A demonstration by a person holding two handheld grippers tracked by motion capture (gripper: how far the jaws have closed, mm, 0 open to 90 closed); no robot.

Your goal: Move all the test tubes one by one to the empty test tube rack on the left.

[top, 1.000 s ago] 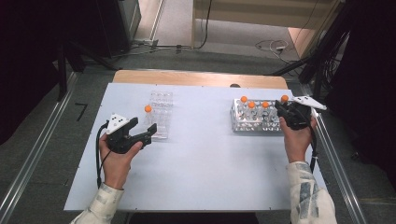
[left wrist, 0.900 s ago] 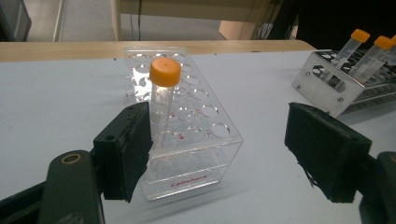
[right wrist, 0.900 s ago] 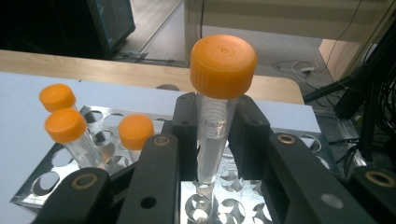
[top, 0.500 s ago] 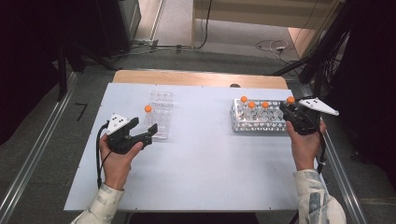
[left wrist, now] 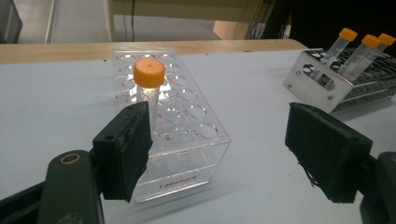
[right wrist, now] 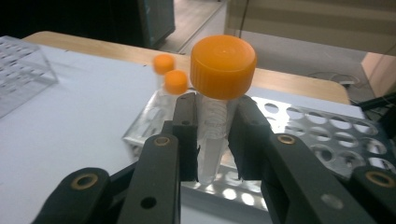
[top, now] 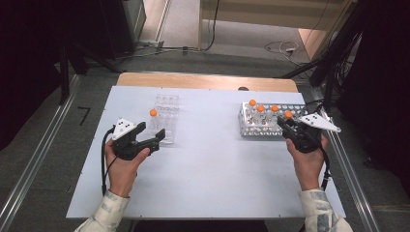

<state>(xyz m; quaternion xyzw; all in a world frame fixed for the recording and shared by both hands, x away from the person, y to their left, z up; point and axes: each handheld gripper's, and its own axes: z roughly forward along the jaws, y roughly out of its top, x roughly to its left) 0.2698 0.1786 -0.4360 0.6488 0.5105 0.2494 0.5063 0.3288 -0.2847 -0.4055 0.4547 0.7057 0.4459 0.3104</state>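
Bare table (top: 212, 164) between clear rack (top: 164, 118) and metal rack (top: 270, 126) gives passage

Orange-capped tube (right wrist: 219, 107) upright, pinched between black jaws over metal rack (top: 295, 110); three more standing there. Another tube (left wrist: 149, 84) upright in clear rack (left wrist: 187, 140).

caps (right wrist: 223, 66): orange | clear rack (left wrist: 175, 121): transparent, red lettering | metal rack (top: 270, 126): silver, perforated | bench (top: 212, 169): pale blue-white | tongs (right wrist: 215, 135): black
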